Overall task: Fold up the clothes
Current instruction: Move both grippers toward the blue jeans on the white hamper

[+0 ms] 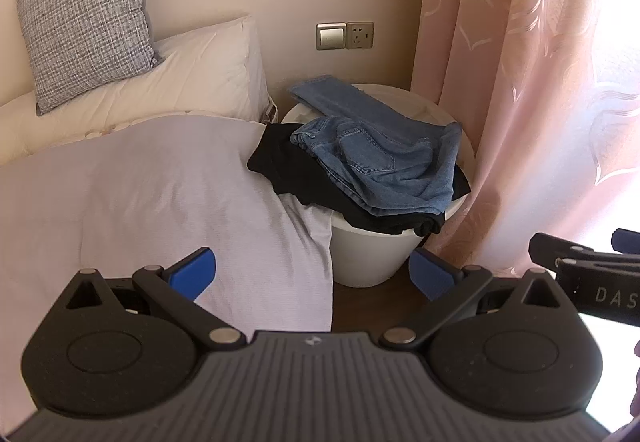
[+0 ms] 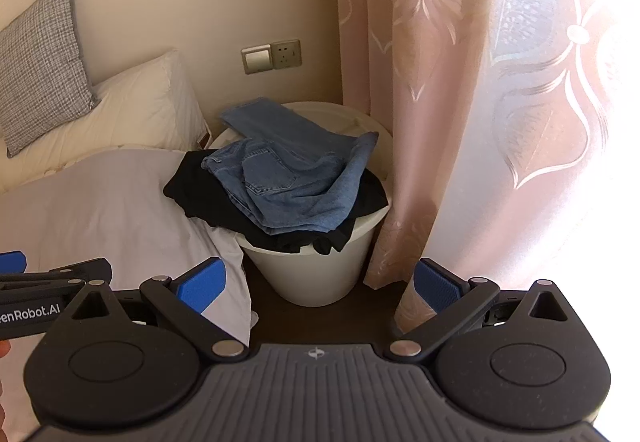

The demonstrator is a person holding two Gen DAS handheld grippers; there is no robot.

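1. Your left tool [image 1: 312, 274] has its blue pads spread wide and holds nothing; it hangs above the bed's edge.
2. Your right tool [image 2: 320, 284] is equally wide open and empty, just beside the left one.
3. The jeans [image 1: 376, 150] lie crumpled on top of a black garment [image 1: 288, 166], piled on the white bin [image 1: 368, 254] between the bed [image 1: 140, 182] and the pink curtain [image 1: 520, 82].
4. One trouser leg runs away from you toward the wall, its hem at the far end; the waistband faces the bed.
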